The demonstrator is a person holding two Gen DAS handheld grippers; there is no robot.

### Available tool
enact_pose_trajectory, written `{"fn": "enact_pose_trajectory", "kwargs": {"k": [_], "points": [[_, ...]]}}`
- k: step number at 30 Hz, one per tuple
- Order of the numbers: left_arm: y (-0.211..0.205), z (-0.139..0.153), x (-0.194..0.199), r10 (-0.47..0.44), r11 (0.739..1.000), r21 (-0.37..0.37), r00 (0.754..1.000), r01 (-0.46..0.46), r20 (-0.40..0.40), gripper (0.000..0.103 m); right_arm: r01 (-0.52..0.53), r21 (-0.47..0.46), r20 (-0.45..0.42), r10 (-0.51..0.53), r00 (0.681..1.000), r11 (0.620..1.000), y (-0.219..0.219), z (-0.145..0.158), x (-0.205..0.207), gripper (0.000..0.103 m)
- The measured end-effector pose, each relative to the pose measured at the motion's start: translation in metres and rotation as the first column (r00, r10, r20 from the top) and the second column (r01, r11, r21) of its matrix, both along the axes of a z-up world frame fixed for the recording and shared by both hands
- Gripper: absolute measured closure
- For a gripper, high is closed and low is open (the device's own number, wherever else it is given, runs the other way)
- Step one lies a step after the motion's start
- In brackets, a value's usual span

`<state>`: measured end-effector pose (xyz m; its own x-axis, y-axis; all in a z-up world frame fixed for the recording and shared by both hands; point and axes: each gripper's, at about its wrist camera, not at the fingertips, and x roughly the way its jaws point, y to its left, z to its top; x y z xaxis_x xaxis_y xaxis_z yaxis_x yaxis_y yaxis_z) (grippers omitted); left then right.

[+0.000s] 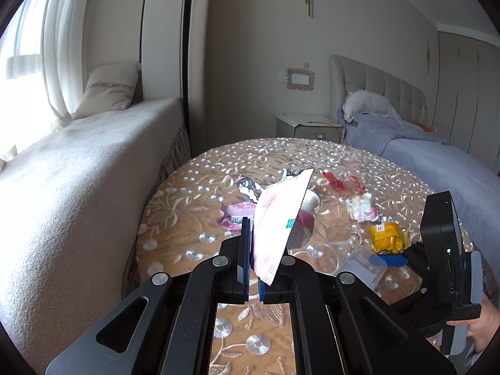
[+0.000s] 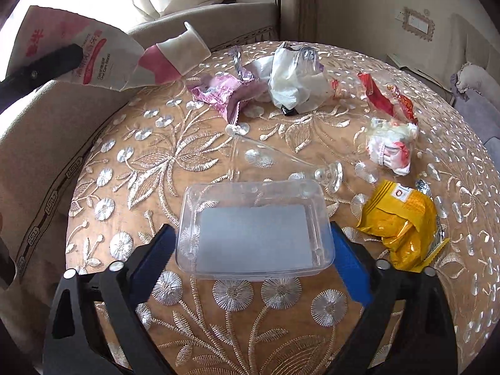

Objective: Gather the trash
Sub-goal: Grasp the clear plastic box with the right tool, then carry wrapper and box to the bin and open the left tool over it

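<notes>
My left gripper (image 1: 253,268) is shut on a pink and white pouch (image 1: 278,218) and holds it above the round table; the pouch also shows in the right wrist view (image 2: 93,59) at upper left. My right gripper (image 2: 253,250) is open, its blue fingers on either side of a clear plastic box (image 2: 254,228) that sits on the table. More trash lies beyond: a yellow wrapper (image 2: 403,222), a red wrapper (image 2: 387,97), a white and red crumpled wrapper (image 2: 390,147), a white bag (image 2: 293,78) and a pink packet (image 2: 222,93).
A clear glass (image 2: 281,159) lies on its side behind the box. The table has an embroidered tan cloth (image 2: 187,162). A beige couch (image 1: 62,187) stands to the left, a bed (image 1: 437,156) and a nightstand (image 1: 306,125) at the back right.
</notes>
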<state>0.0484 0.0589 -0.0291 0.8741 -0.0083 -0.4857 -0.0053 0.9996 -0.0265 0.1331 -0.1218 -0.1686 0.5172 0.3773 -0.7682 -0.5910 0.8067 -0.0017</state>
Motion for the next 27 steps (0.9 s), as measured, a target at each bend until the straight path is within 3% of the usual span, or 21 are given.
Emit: {"fn": "enact_pose_trajectory", "kwargs": {"k": [4, 14, 27], "points": [[-0.007, 0.004, -0.003, -0.016, 1.0, 0.006, 1.0, 0.016, 0.01, 0.1, 0.036, 0.025, 0.023, -0.036, 0.999, 0.999, -0.011, 0.01, -0.005, 0.017], [-0.055, 0.007, -0.008, -0.136, 0.991, 0.011, 0.991, 0.136, 0.013, 0.1, 0.154, 0.068, 0.242, -0.166, 0.956, 0.986, -0.072, 0.061, -0.058, 0.017], [-0.147, 0.004, -0.028, -0.334, 0.941, 0.049, 0.942, 0.334, 0.006, 0.1, 0.288, 0.118, 0.345, -0.311, 0.886, 0.95, -0.151, 0.08, -0.115, 0.017]]}}
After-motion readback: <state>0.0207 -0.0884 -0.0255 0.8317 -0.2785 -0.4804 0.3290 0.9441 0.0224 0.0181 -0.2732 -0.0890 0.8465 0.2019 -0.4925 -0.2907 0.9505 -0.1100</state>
